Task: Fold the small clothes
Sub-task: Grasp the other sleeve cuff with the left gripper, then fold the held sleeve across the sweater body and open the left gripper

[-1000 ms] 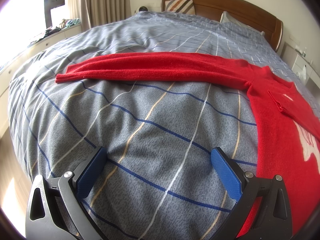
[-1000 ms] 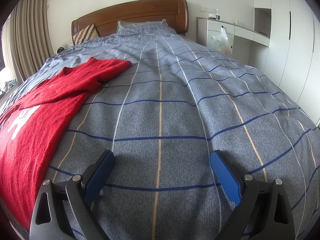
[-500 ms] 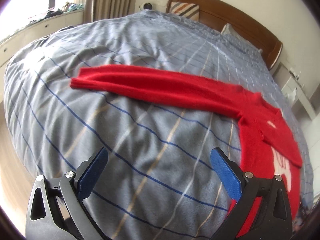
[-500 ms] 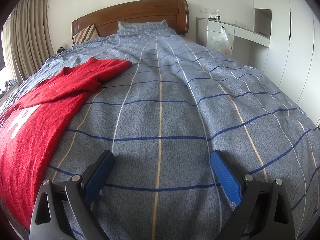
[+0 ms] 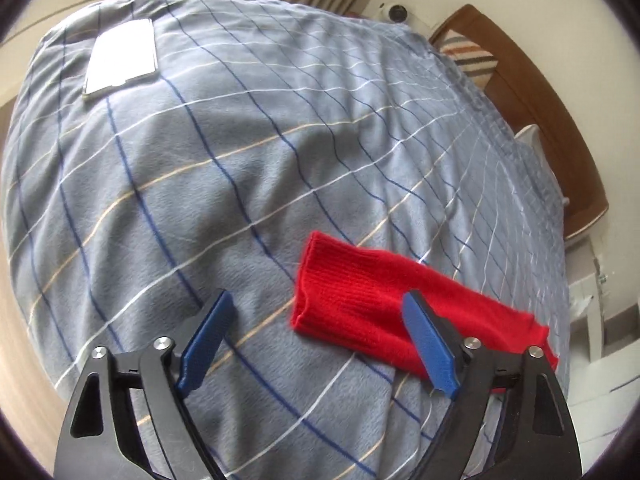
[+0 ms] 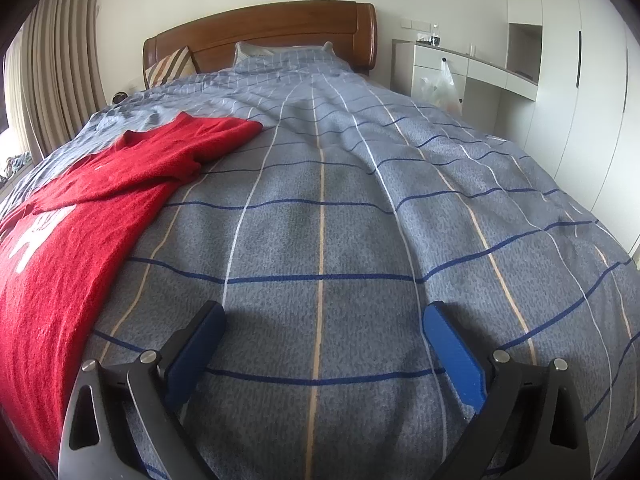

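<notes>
— Red knit wool, that's the first thing: the cuff end of the red knitted sweater's sleeve (image 5: 360,300) now lies right at the left gripper (image 5: 316,330), where a second ago the whole sleeve stretched far ahead of it.

— So the left view has changed?

— Swung round and come close. The sleeve's ribbed cuff sits between the blue-padded fingers (image 5: 428,344), spread wide apart with nothing held. A flat white phone-like slab (image 5: 120,56) has come into sight on the grey-blue checked duvet (image 5: 200,184), well beyond the cuff.

— And the right side?

— The same as before. The right gripper (image 6: 322,354) hovers over bare duvet, jaws wide and empty; the sweater's body (image 6: 92,208) with its white lettering lies on the duvet off to the gripper's left, collar toward the brown wooden headboard (image 6: 260,28).

— Any containers?

— A clear plastic bag (image 6: 438,84) hangs by the white cabinet (image 6: 484,76) right of the headboard — contents too small to tell.
</notes>
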The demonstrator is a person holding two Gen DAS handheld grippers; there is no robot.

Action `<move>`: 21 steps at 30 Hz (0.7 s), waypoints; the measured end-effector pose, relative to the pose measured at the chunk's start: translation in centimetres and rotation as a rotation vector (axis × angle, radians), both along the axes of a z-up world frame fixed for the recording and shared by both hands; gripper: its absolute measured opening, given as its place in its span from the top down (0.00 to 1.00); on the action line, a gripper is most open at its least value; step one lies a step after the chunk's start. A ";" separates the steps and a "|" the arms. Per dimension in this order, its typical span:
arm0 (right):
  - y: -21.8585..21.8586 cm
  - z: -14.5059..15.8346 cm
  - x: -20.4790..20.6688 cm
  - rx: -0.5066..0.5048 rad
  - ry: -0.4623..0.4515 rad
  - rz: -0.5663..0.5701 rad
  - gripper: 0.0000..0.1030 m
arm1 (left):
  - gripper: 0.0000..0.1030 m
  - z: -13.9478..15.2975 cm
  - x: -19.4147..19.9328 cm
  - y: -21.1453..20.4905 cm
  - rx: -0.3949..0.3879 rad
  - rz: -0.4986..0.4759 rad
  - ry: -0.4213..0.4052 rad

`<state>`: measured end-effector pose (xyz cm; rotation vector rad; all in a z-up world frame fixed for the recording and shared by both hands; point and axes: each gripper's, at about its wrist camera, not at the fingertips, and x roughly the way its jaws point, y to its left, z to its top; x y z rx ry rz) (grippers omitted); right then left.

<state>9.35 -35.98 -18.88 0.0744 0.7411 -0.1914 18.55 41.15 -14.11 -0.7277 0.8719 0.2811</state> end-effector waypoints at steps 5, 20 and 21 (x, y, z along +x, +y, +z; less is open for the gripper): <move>-0.1 0.0 0.1 -0.001 -0.001 0.000 0.04 | 0.93 0.0 3.4 -1.9 0.091 -0.065 0.076; 0.0 -0.1 0.3 -0.002 0.003 0.000 0.03 | 0.97 19.8 8.2 -31.3 0.152 -0.702 -0.367; 0.0 -0.1 0.2 -0.002 0.003 0.000 0.03 | 0.97 19.9 8.3 -33.8 0.134 -0.748 -0.379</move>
